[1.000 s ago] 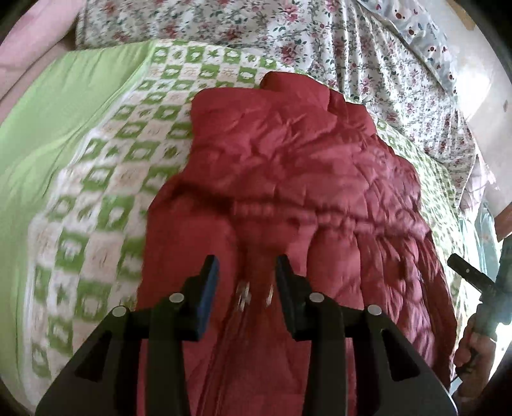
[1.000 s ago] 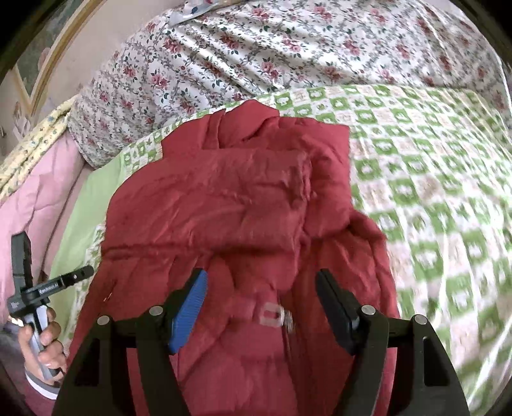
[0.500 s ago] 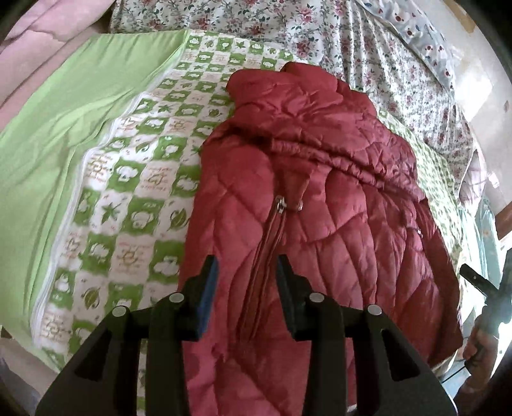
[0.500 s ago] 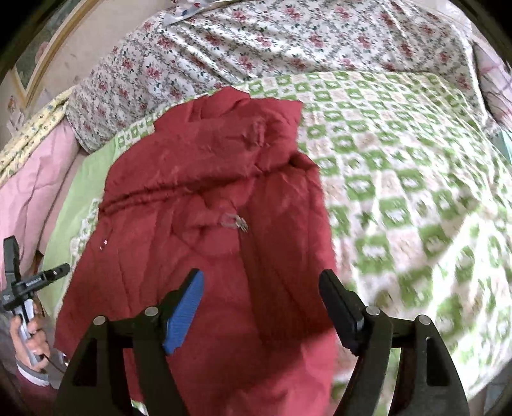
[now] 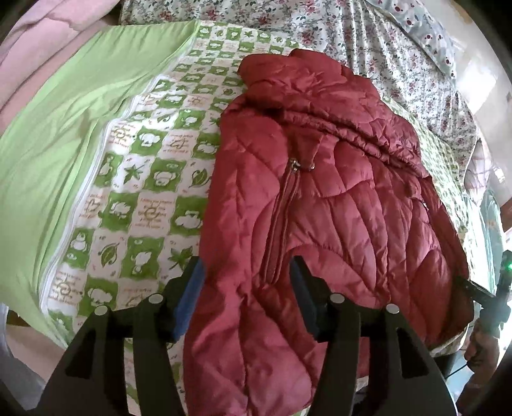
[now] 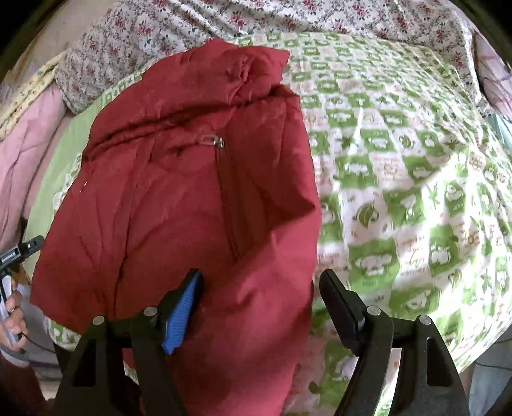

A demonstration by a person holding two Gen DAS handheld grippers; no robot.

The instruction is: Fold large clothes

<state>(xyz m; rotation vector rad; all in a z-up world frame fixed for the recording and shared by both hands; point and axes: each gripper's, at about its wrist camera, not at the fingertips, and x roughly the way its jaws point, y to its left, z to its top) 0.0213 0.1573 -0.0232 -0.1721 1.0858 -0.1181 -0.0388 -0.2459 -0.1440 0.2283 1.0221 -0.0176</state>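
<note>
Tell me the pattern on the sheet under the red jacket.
Green-and-white checks with cartoon motifs, clearest in the right wrist view.

Home bedroom — bed w/ green-checked quilt (image 5: 150,179), floral sheet (image 6: 198,22), pink blanket (image 5: 41,41).

You see a dark red quilted jacket (image 5: 320,192) on a green-and-white checked bedspread (image 5: 144,179). The sheet (image 6: 288,16) at its far edge has small red flowers.

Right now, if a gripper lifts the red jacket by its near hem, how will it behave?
The jacket is quilted and puffy, so it is probably light for its bulk and would drape rather than hold shape. Its shell looks shiny, so it may slip from the pads. Its hem already hangs over the bed edge, so it might slide off.
</note>
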